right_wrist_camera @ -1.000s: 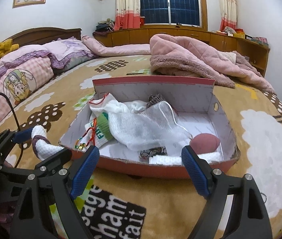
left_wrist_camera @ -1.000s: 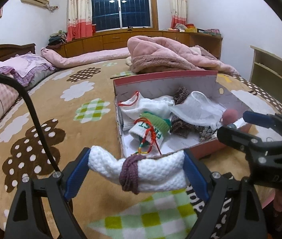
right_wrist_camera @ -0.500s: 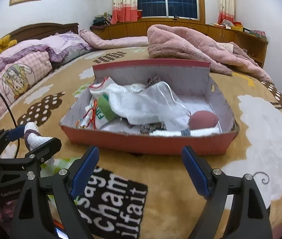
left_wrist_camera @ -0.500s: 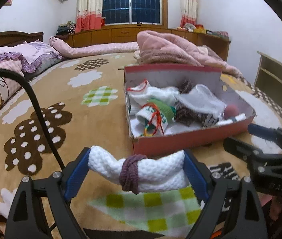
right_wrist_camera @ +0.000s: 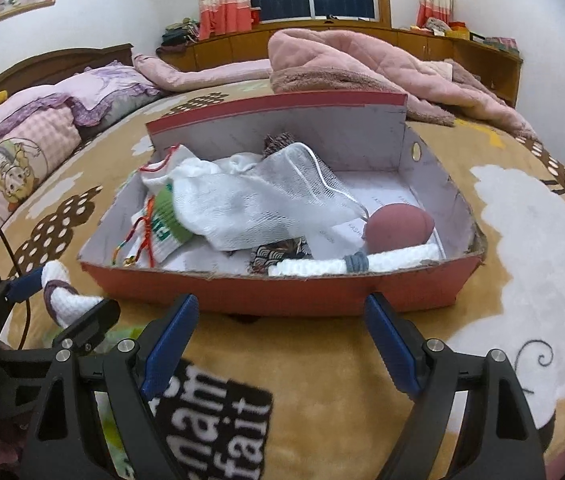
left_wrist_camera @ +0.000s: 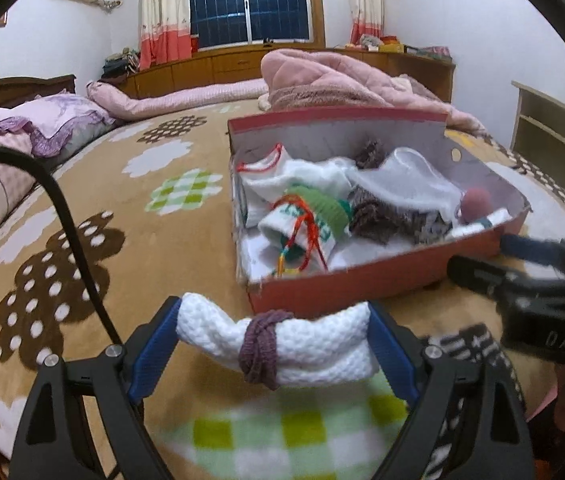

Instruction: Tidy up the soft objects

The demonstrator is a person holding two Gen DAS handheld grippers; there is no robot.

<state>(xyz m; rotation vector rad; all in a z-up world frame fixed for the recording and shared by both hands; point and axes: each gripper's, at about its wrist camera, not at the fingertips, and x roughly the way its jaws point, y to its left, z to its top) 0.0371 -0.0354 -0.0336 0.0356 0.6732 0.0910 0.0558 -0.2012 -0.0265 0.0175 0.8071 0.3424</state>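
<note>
Between the left pads: the left gripper (left_wrist_camera: 274,344) gripped a rolled white knit cloth (left_wrist_camera: 302,344) end to end, short of the red cardboard box (left_wrist_camera: 362,284) on the bed.
Right gripper (right_wrist_camera: 278,344): jaws stood wide apart, nothing between them.
Handling: cloth judged light, soft and compressible; it sagged in the middle.
Hold point: purple band (left_wrist_camera: 260,346) at the waist kept the roll bundled; gripping beside it would likely be firmest.
Box contents: mesh bag (right_wrist_camera: 282,196), green-cuffed sock (right_wrist_camera: 166,224), pink puff (right_wrist_camera: 398,228), a second banded roll (right_wrist_camera: 362,262).
Obscured: items beneath the mesh bag were unclear; bed foreground was blurred.
</note>
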